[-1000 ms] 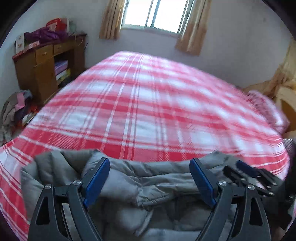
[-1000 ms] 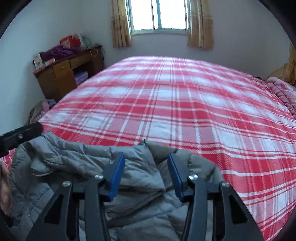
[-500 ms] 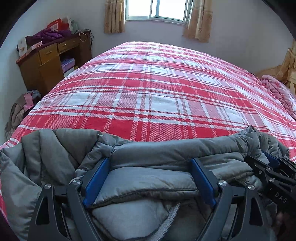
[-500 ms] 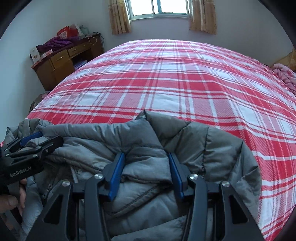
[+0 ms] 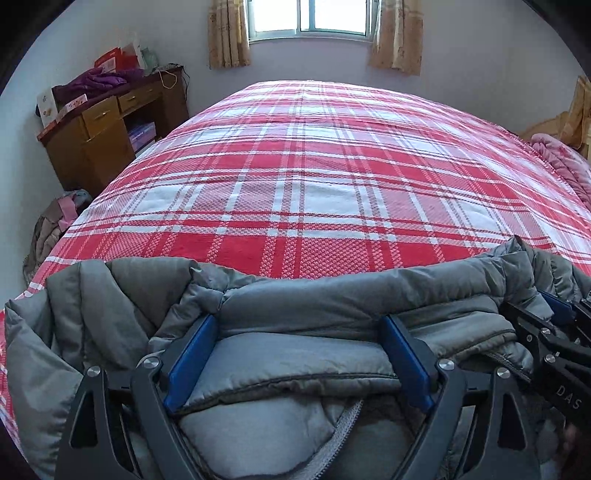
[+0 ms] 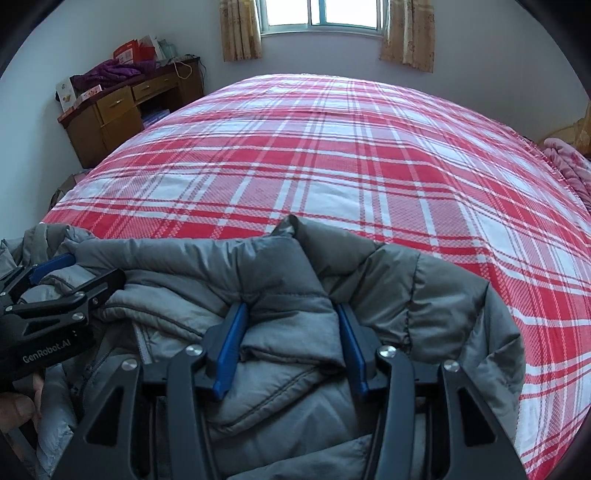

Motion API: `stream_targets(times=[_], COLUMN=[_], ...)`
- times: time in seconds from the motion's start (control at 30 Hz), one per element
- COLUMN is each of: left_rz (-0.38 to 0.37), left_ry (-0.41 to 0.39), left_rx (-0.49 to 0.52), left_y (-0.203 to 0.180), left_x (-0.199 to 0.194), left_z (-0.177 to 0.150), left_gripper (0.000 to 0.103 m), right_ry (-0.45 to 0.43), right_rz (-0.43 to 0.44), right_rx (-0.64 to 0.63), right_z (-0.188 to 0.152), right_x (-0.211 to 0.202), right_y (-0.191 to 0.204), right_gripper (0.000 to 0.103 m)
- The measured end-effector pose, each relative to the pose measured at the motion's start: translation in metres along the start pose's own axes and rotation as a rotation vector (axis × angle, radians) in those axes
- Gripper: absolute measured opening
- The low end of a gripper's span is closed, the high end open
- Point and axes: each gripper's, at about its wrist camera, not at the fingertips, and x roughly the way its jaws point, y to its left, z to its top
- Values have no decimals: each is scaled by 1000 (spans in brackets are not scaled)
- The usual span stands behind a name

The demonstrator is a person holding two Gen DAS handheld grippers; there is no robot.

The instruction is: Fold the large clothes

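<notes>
A grey puffer jacket [image 5: 295, 295] lies bunched at the near edge of a bed with a red and white plaid cover [image 5: 314, 177]. My left gripper [image 5: 297, 325] stands wide with a thick fold of the jacket between its blue pads. My right gripper [image 6: 291, 314] is narrower and closed on a padded fold of the same jacket [image 6: 288, 273]. The right gripper shows at the right edge of the left wrist view [image 5: 554, 332]. The left gripper shows at the left of the right wrist view [image 6: 62, 288].
A wooden desk [image 5: 99, 129] with purple clothes and boxes stands at the left wall. A clothes heap [image 5: 55, 225] lies on the floor beside the bed. A pink blanket [image 5: 561, 158] lies at the bed's right. A curtained window [image 5: 314, 18] is behind.
Both grippers have moved forward and lower with the jacket; the jacket's top edge now spreads wider across the bed's near edge, between the two grippers.
</notes>
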Motion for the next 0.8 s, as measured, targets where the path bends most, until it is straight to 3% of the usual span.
stream_targets(times=[0.47, 0.6, 0.67, 0.7, 0.73, 0.8], left_rz=[25, 50, 61, 60, 64, 49], left_ry=[5, 32, 6, -4, -4, -16], left_rx=[17, 65, 67, 69, 67, 55], left_y=[-5, -9, -3, 4, 9, 28], left_x=[3, -8, -33, -52, -65, -104], left_z=[0, 9, 12, 13, 11, -3], left_gripper=[92, 93, 93, 93, 93, 93], right_ry=[5, 21, 36, 27, -4, -42], right_rz=[-11, -20, 5, -2, -14, -19], right_rx=[-9, -29, -21, -1, 17, 25], right_z=[1, 4, 6, 5, 2, -11], right_x=[1, 2, -6, -16, -31, -66], right_y=[3, 4, -3, -10, -17, -31], right_gripper=[52, 53, 64, 77, 83, 83])
